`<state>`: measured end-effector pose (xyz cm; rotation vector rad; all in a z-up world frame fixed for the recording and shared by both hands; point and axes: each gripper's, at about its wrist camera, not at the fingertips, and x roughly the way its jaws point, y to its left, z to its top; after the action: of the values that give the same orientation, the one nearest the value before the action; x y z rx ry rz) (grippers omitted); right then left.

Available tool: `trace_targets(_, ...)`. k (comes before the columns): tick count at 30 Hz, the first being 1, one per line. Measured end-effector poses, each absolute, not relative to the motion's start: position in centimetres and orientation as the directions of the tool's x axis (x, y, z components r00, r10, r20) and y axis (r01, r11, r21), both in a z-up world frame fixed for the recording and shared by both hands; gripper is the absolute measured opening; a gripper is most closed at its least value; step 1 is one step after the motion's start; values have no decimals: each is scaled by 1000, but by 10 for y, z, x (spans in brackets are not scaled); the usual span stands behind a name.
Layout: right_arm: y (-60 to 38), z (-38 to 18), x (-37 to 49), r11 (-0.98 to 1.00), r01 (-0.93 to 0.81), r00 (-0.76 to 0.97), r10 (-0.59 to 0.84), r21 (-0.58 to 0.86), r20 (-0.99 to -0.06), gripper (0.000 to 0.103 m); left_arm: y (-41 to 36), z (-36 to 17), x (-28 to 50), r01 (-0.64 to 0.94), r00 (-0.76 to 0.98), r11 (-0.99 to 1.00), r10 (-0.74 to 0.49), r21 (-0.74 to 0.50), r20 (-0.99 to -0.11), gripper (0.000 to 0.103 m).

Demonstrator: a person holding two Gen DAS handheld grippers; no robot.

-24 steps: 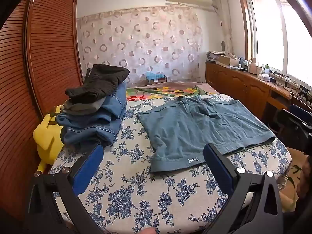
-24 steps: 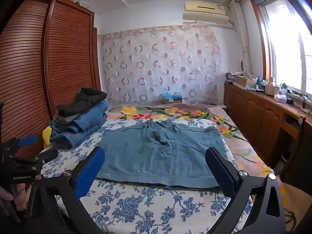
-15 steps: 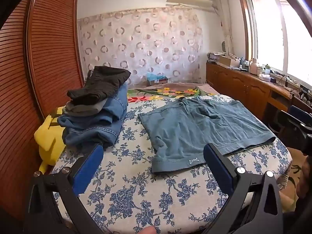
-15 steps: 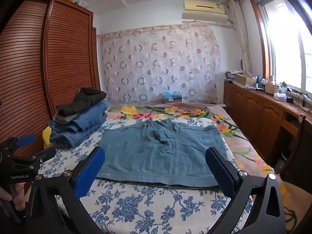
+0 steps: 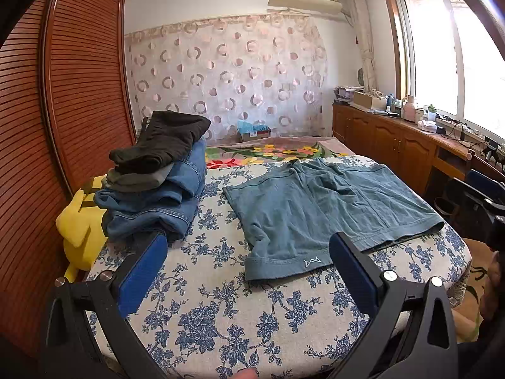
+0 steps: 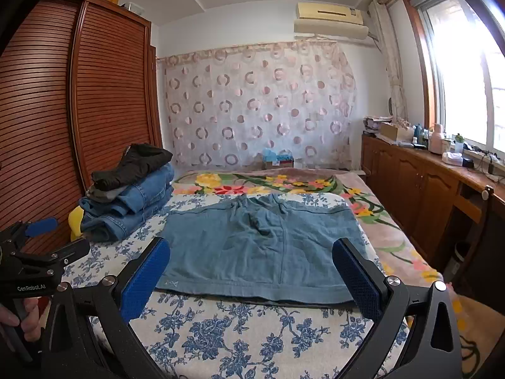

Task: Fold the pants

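Note:
A pair of teal-blue shorts (image 5: 318, 208) (image 6: 258, 246) lies spread flat on the blue-flowered cover of the bed (image 5: 252, 315), waistband towards me, legs pointing away. My left gripper (image 5: 247, 271) hovers open just short of the waistband's left corner, nothing between its blue pads. My right gripper (image 6: 252, 268) also stands open, held over the near hem at the middle of the shorts, with nothing in it. The right wrist view shows the left gripper (image 6: 41, 237) at its left edge, held by a hand.
A stack of folded jeans and dark trousers (image 5: 154, 183) (image 6: 126, 199) sits at the bed's left side by a yellow plush toy (image 5: 79, 227). A slatted wooden wardrobe (image 5: 63, 110) stands left. Low wooden cabinets (image 6: 426, 202) run along the right wall.
The left wrist view has shifted slightly right, so the stack and shorts sit a bit further right in frame. The right view is nearly unchanged. Both grippers stay wide open.

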<state>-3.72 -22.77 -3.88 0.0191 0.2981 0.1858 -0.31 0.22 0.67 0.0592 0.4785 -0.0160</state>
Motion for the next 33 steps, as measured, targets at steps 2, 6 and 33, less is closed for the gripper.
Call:
trace_targets(2,-228,-39,-38,983,-179,940,184,45,-287,102,5,13,-6,30,888,998,-3,52,-460,103)
trace_targets(6,-228,-39,-40,982,-181,940,187,47,-287,102,3,13,-6,29,888,998,-1,54,-459,103)
trace_targets(33,-227,-39,-40,982,-181,940,189,52,-283,102,4,14,-7,29,892,998,1,59,-452,102)
